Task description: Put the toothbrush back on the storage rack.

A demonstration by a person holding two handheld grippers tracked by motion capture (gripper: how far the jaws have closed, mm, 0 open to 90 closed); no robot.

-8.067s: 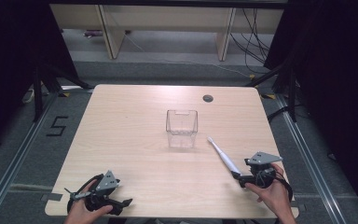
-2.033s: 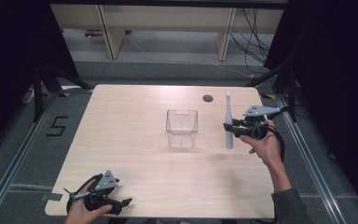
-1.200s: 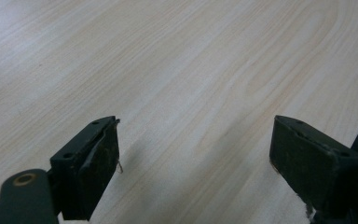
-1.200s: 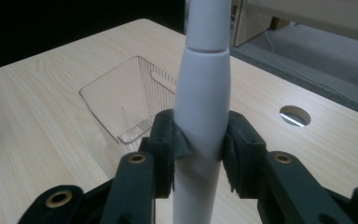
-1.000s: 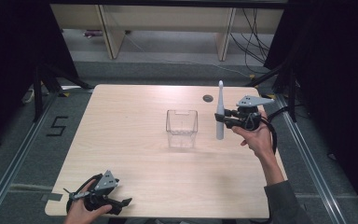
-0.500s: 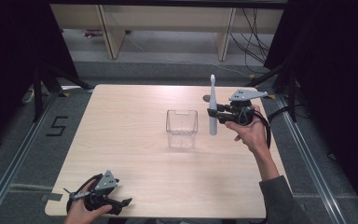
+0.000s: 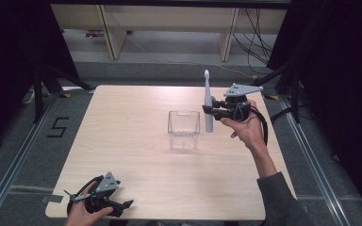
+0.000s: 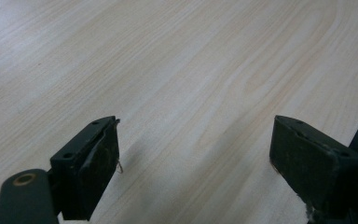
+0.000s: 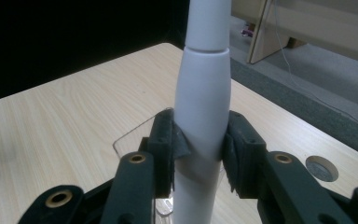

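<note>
Gripping a white toothbrush point(image 7: 208, 101) upright, the right gripper point(image 7: 213, 111) hangs beside the clear cup point(image 7: 184, 129); the left gripper point(image 7: 122, 207) rests released at the table's point(image 7: 122, 122) near left corner.

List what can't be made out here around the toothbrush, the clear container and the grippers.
- Toothbrush: right gripper view cuts off both ends; bristles too small in the high view.
- Clear container: contents unclear through glare; the toothbrush and right gripper hide most of it in the right gripper view.
- Left gripper: jaw gap too small in the high view.
</note>
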